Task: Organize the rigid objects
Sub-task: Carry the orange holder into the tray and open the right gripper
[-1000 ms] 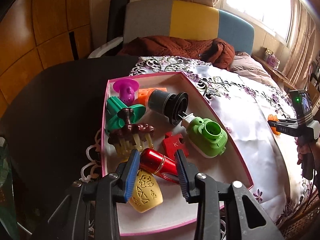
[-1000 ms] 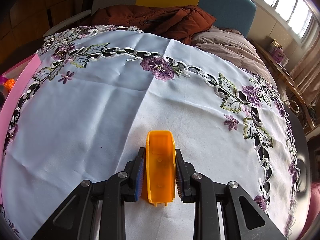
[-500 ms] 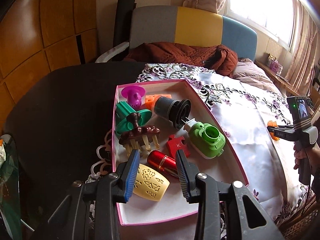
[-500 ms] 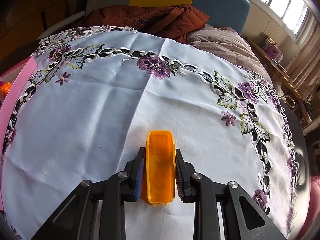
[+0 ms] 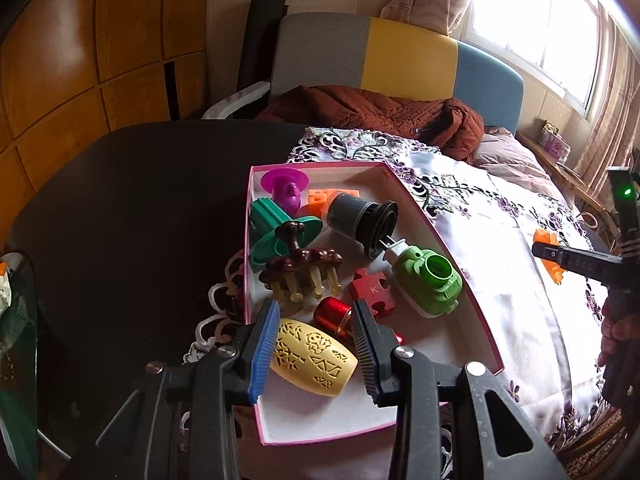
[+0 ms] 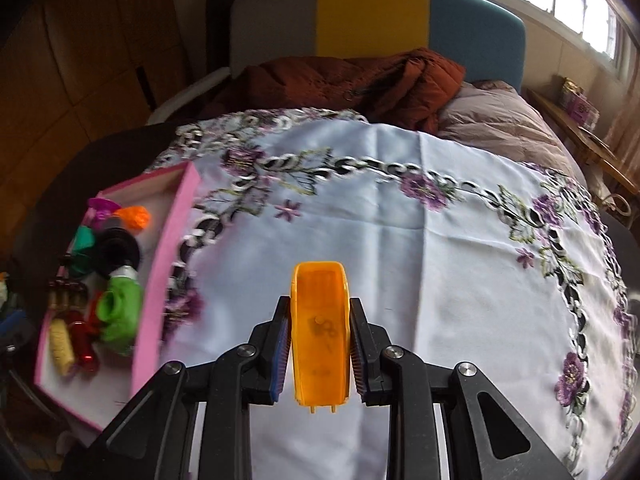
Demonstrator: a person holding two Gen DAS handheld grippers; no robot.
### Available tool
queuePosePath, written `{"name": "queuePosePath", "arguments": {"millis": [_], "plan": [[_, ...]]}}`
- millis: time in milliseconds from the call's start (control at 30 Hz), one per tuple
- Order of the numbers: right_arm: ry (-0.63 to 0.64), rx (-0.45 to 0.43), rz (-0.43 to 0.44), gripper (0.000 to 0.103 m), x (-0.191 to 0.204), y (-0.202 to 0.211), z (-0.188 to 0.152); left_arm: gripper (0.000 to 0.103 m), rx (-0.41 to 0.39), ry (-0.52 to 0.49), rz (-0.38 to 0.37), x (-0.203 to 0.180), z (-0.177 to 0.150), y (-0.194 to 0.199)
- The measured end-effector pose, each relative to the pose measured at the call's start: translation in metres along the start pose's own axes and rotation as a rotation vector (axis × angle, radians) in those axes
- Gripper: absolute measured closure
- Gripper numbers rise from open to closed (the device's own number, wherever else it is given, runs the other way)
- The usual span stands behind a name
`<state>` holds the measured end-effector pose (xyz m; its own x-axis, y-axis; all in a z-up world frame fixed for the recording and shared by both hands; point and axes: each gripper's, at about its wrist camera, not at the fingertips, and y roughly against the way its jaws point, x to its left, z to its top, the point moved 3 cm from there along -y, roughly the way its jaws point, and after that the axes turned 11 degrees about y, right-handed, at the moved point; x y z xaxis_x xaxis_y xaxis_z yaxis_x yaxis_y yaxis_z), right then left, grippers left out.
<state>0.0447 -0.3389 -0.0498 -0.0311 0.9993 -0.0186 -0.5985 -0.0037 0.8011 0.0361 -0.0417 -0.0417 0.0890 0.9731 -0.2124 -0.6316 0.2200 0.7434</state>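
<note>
A pink-rimmed box holds several toys: a yellow patterned barrel, a red metallic cylinder, a green camera-like toy, a red puzzle piece and a dark cup. My left gripper hovers open over the box's near end, above the barrel and cylinder, gripping nothing. My right gripper is shut on an orange plastic piece, held above the white cloth to the right of the box. That orange piece also shows at the far right of the left wrist view.
An embroidered white tablecloth covers the right part of a dark round table. A brown jacket lies on the chair behind. A person's hand holds the right gripper's handle. A glass edge sits at far left.
The right gripper has risen from the cloth with the orange piece and the box has come into its view at left. The left gripper has drawn back slightly from the red cylinder.
</note>
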Motion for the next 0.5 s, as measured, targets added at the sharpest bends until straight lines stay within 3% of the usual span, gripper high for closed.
{"name": "queuePosePath", "arguments": {"millis": [267,500], "plan": [[0.143,-0.083,0.207,0.076,0.109,0.027,0.022,0.065,-0.007,0.043,0.025,0.021,0.000,0.002],[0.214,-0.042,0.272,0.076,0.168,0.013,0.013,0.061,-0.024,0.102,0.079,0.047,0.006,0.008]]}}
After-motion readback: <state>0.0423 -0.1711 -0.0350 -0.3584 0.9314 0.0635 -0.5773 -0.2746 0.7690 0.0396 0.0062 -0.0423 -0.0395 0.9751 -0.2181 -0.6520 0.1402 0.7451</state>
